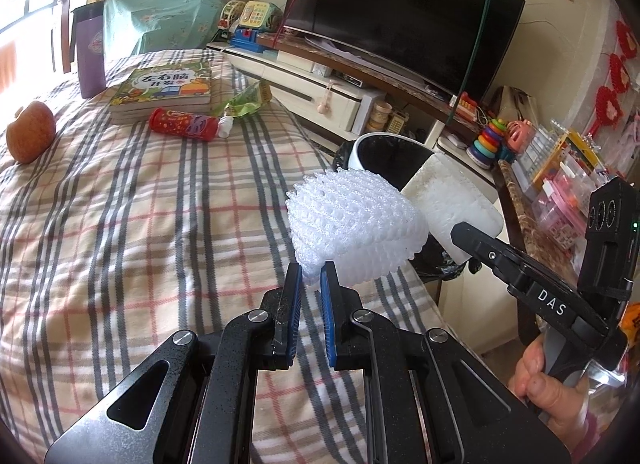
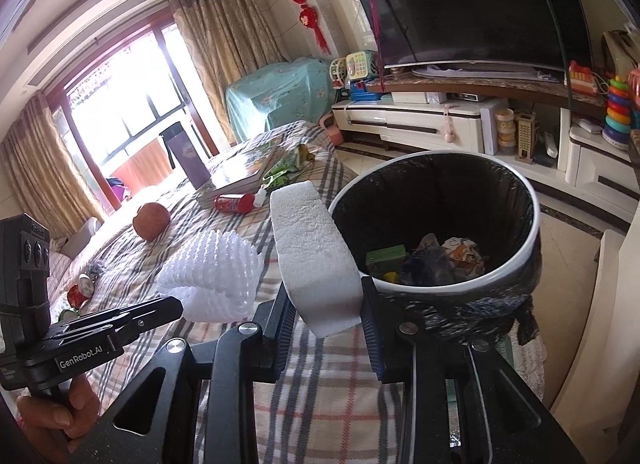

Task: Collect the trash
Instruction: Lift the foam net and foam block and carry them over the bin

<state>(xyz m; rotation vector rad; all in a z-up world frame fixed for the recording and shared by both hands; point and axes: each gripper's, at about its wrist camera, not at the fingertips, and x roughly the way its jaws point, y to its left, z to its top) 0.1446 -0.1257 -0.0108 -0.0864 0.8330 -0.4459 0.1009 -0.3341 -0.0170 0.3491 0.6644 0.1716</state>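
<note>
The left gripper (image 1: 310, 284) has its fingers clamped on the white foam net (image 1: 348, 223), held above the bed's (image 1: 120, 223) right edge. Beside it, the right gripper (image 2: 326, 324) pinches the white foam block (image 2: 316, 260) just short of the bin (image 2: 534, 223). Both should probably clear the white rim before letting go. The floor beyond the bin looks clear.
</note>
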